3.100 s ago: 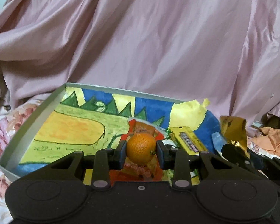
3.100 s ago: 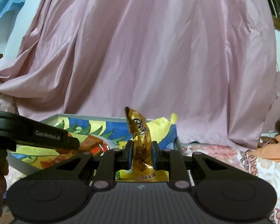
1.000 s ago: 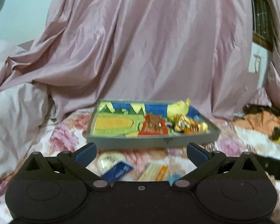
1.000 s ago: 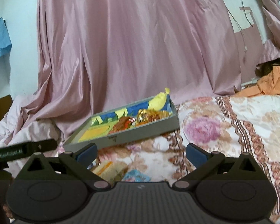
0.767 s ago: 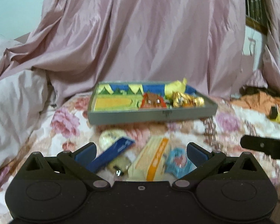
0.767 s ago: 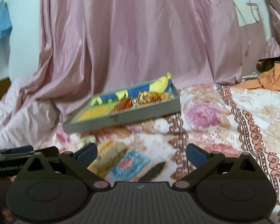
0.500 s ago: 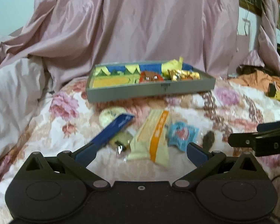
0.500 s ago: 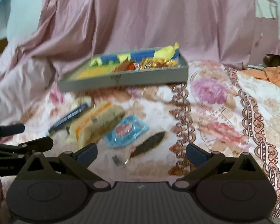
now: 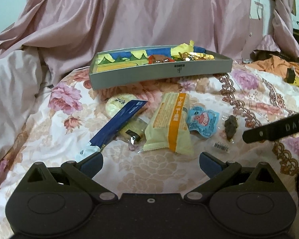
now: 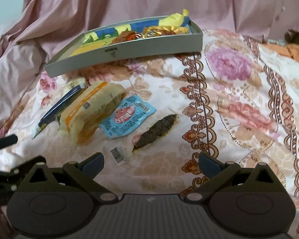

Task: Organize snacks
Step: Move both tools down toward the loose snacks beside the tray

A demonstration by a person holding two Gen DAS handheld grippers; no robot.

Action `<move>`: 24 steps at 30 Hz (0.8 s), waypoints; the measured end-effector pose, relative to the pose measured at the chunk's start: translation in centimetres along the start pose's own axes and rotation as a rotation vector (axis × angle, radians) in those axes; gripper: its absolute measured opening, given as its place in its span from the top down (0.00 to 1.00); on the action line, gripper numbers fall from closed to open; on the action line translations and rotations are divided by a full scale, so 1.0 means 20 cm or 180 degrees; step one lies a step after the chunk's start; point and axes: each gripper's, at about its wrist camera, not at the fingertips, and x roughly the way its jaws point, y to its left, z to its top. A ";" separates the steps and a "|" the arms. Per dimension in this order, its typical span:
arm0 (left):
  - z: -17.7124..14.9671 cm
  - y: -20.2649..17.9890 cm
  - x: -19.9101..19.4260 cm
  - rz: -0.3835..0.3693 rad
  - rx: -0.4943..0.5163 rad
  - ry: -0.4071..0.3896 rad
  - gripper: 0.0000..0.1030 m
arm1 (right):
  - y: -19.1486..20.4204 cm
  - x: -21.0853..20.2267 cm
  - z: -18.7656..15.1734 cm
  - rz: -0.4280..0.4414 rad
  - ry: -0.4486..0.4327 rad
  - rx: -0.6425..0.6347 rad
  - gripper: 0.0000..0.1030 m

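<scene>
A grey tray (image 9: 161, 73) (image 10: 129, 49) with a cartoon-printed floor rests on the floral bedspread and holds red and gold snack packets (image 9: 191, 56). In front of it lie loose snacks: a cream-and-orange pack (image 9: 169, 123) (image 10: 89, 109), a long blue packet (image 9: 119, 123) (image 10: 57, 107), a pale round cracker pack (image 9: 115, 105), a light blue sachet (image 9: 202, 120) (image 10: 127, 116) and a clear wrapper with a dark dried piece (image 9: 230, 126) (image 10: 155, 132). My left gripper (image 9: 150, 163) is open just short of the cream pack. My right gripper (image 10: 150, 162) is open just short of the dark piece.
Pink satin cloth (image 9: 149, 16) hangs behind the tray and a white pillow (image 9: 12, 83) lies at the left. Orange clothing (image 9: 273, 65) sits at the far right. The right gripper's black body (image 9: 277, 128) reaches in from the right edge of the left wrist view.
Both grippers let go of the orange and the gold packet at the tray, opened, and pulled back and tilted down, bringing the loose snacks on the bedspread into view.
</scene>
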 end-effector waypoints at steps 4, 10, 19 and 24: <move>0.00 0.00 0.04 -0.0005 0.0054 0.0064 0.01 | -0.06 0.07 0.05 0.0167 0.0100 0.0200 0.00; 0.03 0.00 0.11 0.0024 0.0062 0.0075 0.01 | -0.04 0.22 0.12 0.0220 0.0242 -0.0023 0.01; 0.14 -0.04 0.25 -0.0035 0.0155 0.0002 0.01 | -0.04 0.36 0.16 0.0384 0.0214 0.0008 0.05; 0.20 -0.08 0.33 -0.0184 0.0295 0.0029 0.02 | -0.03 0.36 0.15 0.0399 0.0103 -0.0011 0.15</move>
